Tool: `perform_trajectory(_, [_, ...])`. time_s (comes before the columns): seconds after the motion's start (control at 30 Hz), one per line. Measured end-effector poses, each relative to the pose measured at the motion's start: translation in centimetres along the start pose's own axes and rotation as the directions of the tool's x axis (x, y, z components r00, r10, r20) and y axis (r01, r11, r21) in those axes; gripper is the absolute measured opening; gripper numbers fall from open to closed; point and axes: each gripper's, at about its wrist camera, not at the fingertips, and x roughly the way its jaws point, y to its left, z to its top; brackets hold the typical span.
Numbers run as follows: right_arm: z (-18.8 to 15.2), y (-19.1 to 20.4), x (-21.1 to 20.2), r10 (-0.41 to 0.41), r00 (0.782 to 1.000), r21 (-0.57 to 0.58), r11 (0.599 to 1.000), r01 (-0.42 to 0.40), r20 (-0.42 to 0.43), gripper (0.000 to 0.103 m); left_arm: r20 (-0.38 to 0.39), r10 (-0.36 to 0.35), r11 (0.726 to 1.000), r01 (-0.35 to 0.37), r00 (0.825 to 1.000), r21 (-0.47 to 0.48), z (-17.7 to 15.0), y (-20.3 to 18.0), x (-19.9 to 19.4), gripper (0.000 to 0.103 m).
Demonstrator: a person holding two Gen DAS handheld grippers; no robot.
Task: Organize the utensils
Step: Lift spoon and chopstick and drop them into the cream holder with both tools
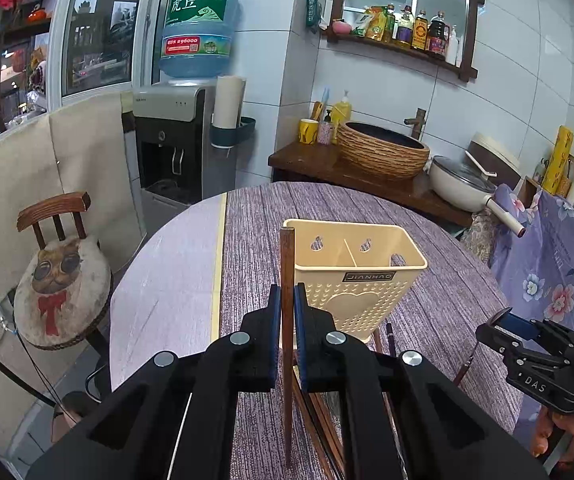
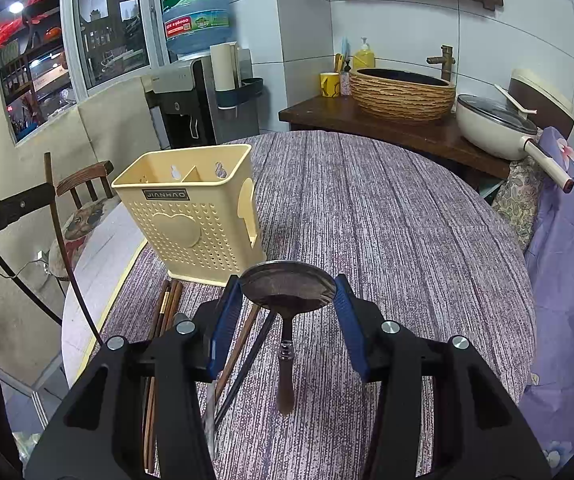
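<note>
A cream perforated utensil holder (image 1: 357,276) with two compartments stands on the round table; it also shows in the right wrist view (image 2: 195,216). My left gripper (image 1: 287,300) is shut on a brown wooden chopstick (image 1: 287,272), held upright just left of the holder's rim. My right gripper (image 2: 287,292) is shut on the bowl of a metal spoon (image 2: 287,286) whose handle hangs down, right of and nearer than the holder. The right gripper also shows at the right edge of the left wrist view (image 1: 505,326). Several chopsticks (image 2: 167,312) lie on the table before the holder.
The table has a purple striped cloth (image 2: 387,220). A wooden chair with a cat cushion (image 1: 61,280) stands left. Behind are a water dispenser (image 1: 175,140), a sideboard with a woven basin (image 1: 383,152) and a white pan (image 1: 463,188). Floral fabric (image 2: 567,260) lies right.
</note>
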Motion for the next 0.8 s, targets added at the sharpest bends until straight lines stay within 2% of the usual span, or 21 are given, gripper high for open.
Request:
perform_trajectory(0.3, [0.1,0.0,-0.1,0.018,1.000,0.007,1.000,-0.018,-0.001,0.047,0.023,-0.004,1.000,0.004,1.000,0.008,0.2,0.0,-0.9,0.008])
perform_trajectory(0.5, [1.4,0.3,-1.1,0.056,0.998,0.010,0.998,-0.056,0.018,0.047,0.050,-0.042,0.999,0.042,0.998,0.005,1.5,0.2,-2.6,0.008])
perform_trajectory(0.63, [3.6,1.2,-2.7,0.096,0.994,-0.001,0.995,-0.096,0.053,0.047,0.093,-0.066,0.998,0.067,0.993,0.000,4.0,0.1,-4.1,0.008])
perform_trajectory(0.7, [5.4,2.0,-4.0,0.110,0.989,-0.014,0.994,-0.109,0.095,0.047,0.128,-0.088,0.996,0.089,0.988,-0.004,5.9,-0.2,-5.1,0.008])
perform_trajectory(0.8, [8.5,3.2,-5.8,0.104,0.979,-0.031,0.994,-0.100,0.175,0.047,0.205,-0.081,0.996,0.084,0.975,-0.010,9.0,-0.9,-6.3,0.008])
